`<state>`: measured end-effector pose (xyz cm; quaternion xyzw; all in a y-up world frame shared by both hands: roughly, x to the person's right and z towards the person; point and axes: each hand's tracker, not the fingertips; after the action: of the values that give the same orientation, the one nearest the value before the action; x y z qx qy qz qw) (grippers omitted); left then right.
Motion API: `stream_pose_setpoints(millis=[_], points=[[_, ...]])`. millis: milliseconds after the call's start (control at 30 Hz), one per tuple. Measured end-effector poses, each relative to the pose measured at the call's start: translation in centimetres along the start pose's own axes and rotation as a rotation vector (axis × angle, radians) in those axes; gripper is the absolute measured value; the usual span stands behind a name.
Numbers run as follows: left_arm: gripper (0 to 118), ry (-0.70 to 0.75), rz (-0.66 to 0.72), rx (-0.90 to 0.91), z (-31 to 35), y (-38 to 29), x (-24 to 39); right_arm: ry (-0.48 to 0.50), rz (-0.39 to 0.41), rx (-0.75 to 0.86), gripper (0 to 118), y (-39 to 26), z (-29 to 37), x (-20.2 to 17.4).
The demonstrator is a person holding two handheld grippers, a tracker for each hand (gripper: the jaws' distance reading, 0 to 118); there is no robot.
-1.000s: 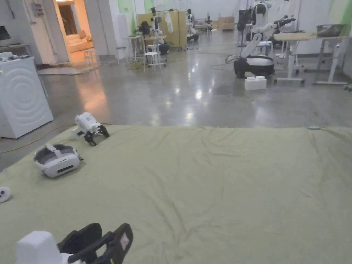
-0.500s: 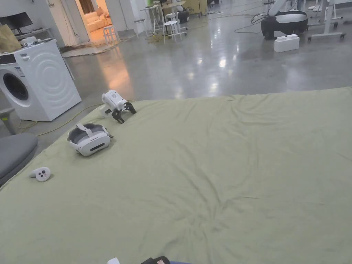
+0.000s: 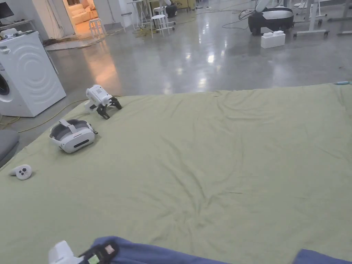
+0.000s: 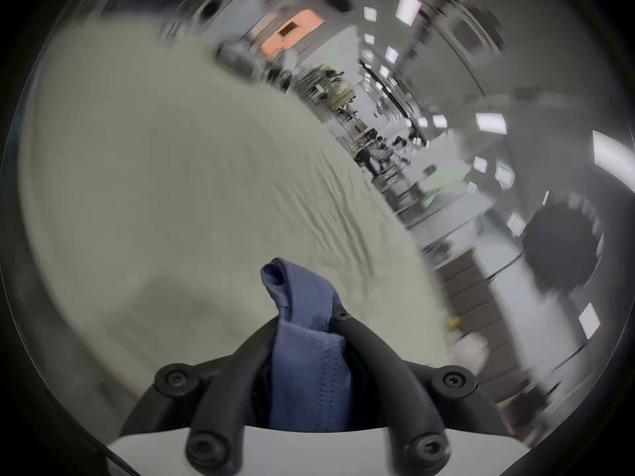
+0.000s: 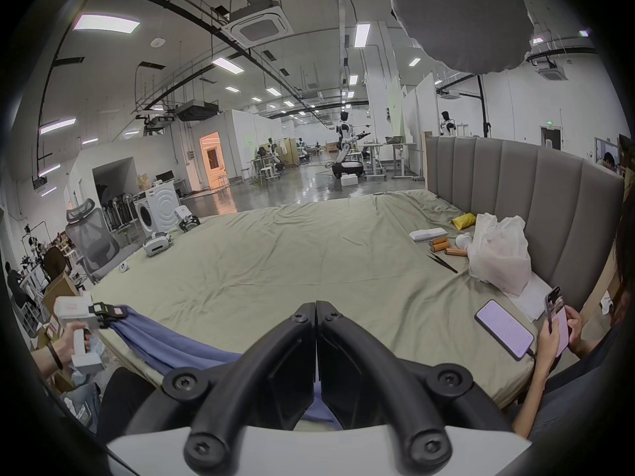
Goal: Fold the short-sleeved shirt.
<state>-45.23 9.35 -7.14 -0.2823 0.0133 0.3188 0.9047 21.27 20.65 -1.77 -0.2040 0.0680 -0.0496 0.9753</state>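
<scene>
A blue short-sleeved shirt (image 3: pixel 161 254) hangs stretched along the near edge of the green bed sheet (image 3: pixel 213 161). My left gripper (image 3: pixel 99 252) sits at the bottom left of the head view, shut on one end of the shirt (image 4: pixel 302 298); a blue fold pokes out past its closed jaws (image 4: pixel 309 315). In the right gripper view the left gripper (image 5: pixel 113 311) holds the shirt (image 5: pixel 165 339) taut toward my right gripper (image 5: pixel 315 306). The right jaws meet at the tips, with blue cloth between them lower down.
A white headset (image 3: pixel 73 135), a small controller (image 3: pixel 21 172) and a spare gripper (image 3: pixel 100 99) lie on the sheet's far left. A washing machine (image 3: pixel 27 75) stands beyond. By the grey headboard (image 5: pixel 515 181) are a plastic bag (image 5: pixel 498 253), a phone (image 5: pixel 503 329) and a person's hand (image 5: pixel 556 325).
The head camera has tilted down. A second ago the left gripper showed at the bottom edge without cloth; now it is back there holding the blue shirt, which has risen into view.
</scene>
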Motion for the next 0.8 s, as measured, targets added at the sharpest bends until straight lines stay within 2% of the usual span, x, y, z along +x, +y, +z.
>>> stream_pose_setpoints(millis=[67,133,167,267,333,500,533,567,600,633,667,700,767,800], points=[[7,0.064,-0.184,-0.013,1.2,0.8,3.2,0.008,-0.017,-0.006,0,-0.2,-0.2,0.0],[7,0.057,-0.37,0.002,1.7,-0.3,8.1,0.006,-0.033,-0.011,0,-0.5,-0.4,0.0],[8,0.042,-0.42,-0.004,1.5,-1.3,10.6,0.005,-0.042,-0.015,0,-0.5,-0.4,-0.2],[8,-0.087,-0.504,-0.05,-0.4,-6.3,17.8,0.005,-0.062,-0.019,0,-0.7,-0.2,-0.2],[8,-0.12,-0.585,-0.146,-2.9,-10.3,22.1,0.009,-0.064,-0.021,0,-0.8,0.2,-0.3],[8,-0.132,-0.689,-0.323,-9.5,-18.2,25.8,-0.024,-0.068,-0.015,0,-1.1,1.6,0.4],[14,-0.099,-0.676,-0.296,-10.3,-18.9,26.0,-0.034,-0.072,-0.016,0,-1.2,1.8,0.7],[26,-0.114,-0.671,-0.327,-10.8,-19.1,26.0,-0.041,-0.077,-0.02,0,-1.3,1.9,0.9],[45,-0.185,-0.63,-0.347,-11.0,-18.9,25.8,-0.047,-0.083,-0.023,0,-1.5,2.0,1.2],[72,-0.213,-0.594,-0.341,-10.7,-18.3,25.4,-0.051,-0.09,-0.028,0,-1.7,1.9,1.5],[83,-0.241,-0.568,-0.347,-9.9,-17.8,25.4,-0.052,-0.096,-0.036,0,-1.8,1.9,1.7],[86,-0.271,-0.539,-0.353,-8.8,-16.9,25.2,-0.054,-0.099,-0.038,0,-1.9,2.0,1.9],[86,-0.285,-0.49,-0.215,-6.4,-14.6,23.9,-0.053,-0.112,-0.032,0,-2.2,2.2,2.0],[85,-0.243,-0.406,-0.152,-5.6,-13.8,23.0,-0.045,-0.12,-0.033,0,-2.3,2.3,2.1]])
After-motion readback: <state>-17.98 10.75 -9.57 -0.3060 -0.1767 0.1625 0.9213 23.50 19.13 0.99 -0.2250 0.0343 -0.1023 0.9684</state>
